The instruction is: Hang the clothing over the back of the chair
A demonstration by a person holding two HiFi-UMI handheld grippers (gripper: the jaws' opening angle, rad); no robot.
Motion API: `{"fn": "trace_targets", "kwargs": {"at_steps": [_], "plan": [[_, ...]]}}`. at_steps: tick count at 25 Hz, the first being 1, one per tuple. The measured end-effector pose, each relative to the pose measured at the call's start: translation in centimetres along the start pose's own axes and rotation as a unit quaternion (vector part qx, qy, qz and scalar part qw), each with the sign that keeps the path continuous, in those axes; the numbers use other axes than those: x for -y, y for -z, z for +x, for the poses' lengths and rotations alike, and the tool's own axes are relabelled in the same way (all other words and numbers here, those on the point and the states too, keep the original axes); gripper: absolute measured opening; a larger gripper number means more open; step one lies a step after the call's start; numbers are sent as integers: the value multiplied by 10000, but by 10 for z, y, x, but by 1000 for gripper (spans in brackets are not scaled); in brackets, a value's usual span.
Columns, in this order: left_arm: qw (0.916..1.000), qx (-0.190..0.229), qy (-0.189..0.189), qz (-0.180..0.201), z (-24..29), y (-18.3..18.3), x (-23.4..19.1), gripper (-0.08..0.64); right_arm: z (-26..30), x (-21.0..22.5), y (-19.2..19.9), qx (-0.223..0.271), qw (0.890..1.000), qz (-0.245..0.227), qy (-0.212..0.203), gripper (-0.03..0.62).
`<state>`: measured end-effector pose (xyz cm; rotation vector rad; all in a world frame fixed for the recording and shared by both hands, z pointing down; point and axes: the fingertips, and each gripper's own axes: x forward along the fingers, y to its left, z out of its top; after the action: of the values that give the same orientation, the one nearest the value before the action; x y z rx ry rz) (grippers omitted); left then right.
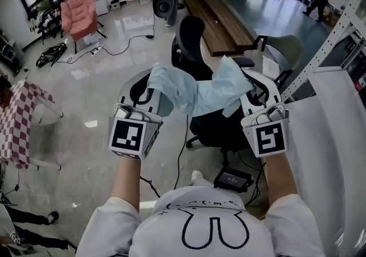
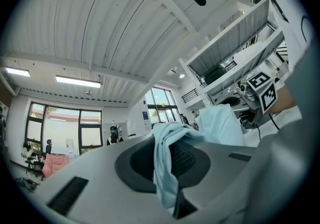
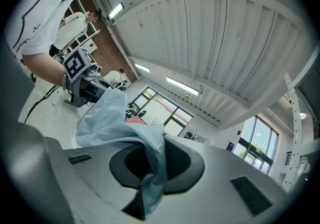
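Observation:
A light blue garment (image 1: 200,94) hangs stretched between my two grippers, sagging in the middle. Directly below and beyond it is a black office chair (image 1: 191,41); its backrest is upright past the cloth and its seat (image 1: 220,127) lies under it. My left gripper (image 1: 153,83) is shut on the garment's left end (image 2: 167,168). At the other end, my right gripper (image 1: 250,83) is shut on a bunched fold (image 3: 150,168). In each gripper view the cloth runs across to the opposite gripper (image 2: 252,93) (image 3: 82,81). The garment is held apart from the chair, above it.
A white shelving rack (image 1: 337,50) and a white surface (image 1: 334,147) stand close on the right. A black box (image 1: 233,180) and cables lie on the floor by the chair base. Farther off are a wooden bench (image 1: 220,21), a pink chair (image 1: 80,12) and a checked cloth (image 1: 17,121).

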<state>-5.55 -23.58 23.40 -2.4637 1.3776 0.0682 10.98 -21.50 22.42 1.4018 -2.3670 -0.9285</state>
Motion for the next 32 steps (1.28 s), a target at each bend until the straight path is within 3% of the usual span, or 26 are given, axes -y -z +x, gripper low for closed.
{"fn": "trace_targets", "kwargs": {"at_steps": [4, 12, 15, 27, 32], "plan": [[9999, -75, -133, -30, 21, -5, -12, 49, 19, 22, 0, 205, 9997, -66, -65, 46], [9980, 315, -497, 221, 60, -49, -46, 49, 61, 82, -17, 699, 9973, 76, -192, 46], [9974, 268, -595, 310, 75, -57, -58, 49, 77, 97, -18, 774, 9965, 94, -286, 46], [9942, -239, -774, 713, 93, -26, -80, 49, 103, 98, 34, 805, 9965, 184, -154, 46], [9946, -188, -822, 604, 100, -26, -114, 49, 124, 106, 44, 522, 9983, 245, 18, 46]]}}
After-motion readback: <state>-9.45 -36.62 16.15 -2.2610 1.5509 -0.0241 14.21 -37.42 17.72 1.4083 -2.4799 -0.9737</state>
